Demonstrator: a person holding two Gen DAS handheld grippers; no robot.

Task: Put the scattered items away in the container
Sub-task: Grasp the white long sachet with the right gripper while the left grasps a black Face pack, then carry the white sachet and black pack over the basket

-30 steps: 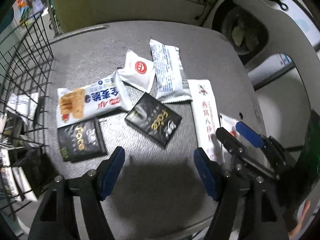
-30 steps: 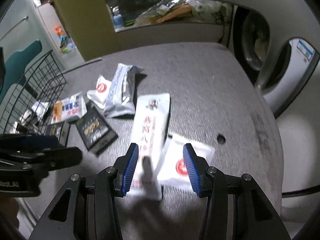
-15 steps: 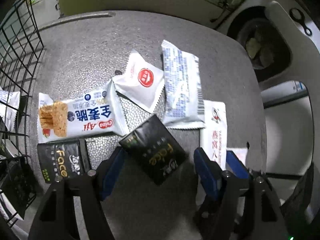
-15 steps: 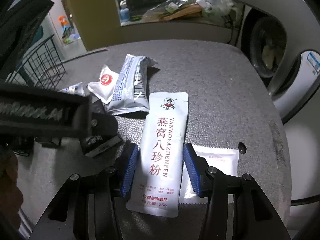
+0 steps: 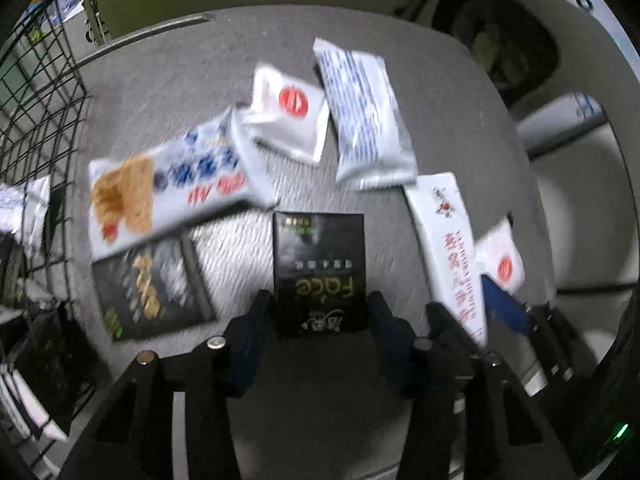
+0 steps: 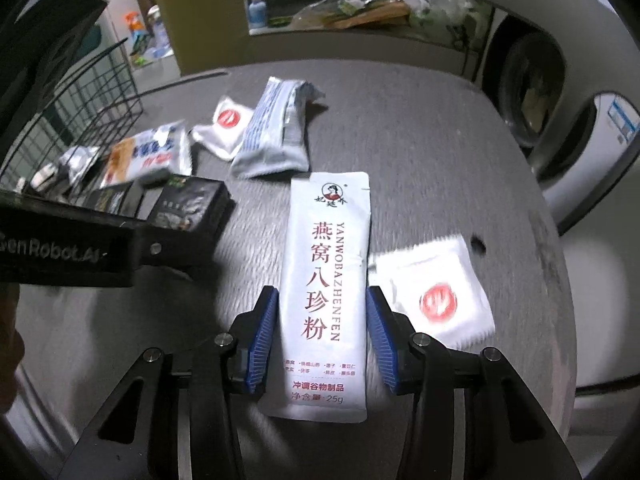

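On grey table (image 6: 420,128), both grippers straddling packets for pickup: left gripper (image 5: 318,316) spread around black sachet (image 5: 319,268), right gripper (image 6: 319,334) spread around white sachet (image 6: 326,280).

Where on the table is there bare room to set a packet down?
Bare grey table lies beyond the long white sachet, right of the blue-striped packet. Another bare strip runs between that packet and the wire basket. The middle and left are crowded with packets and two black boxes.
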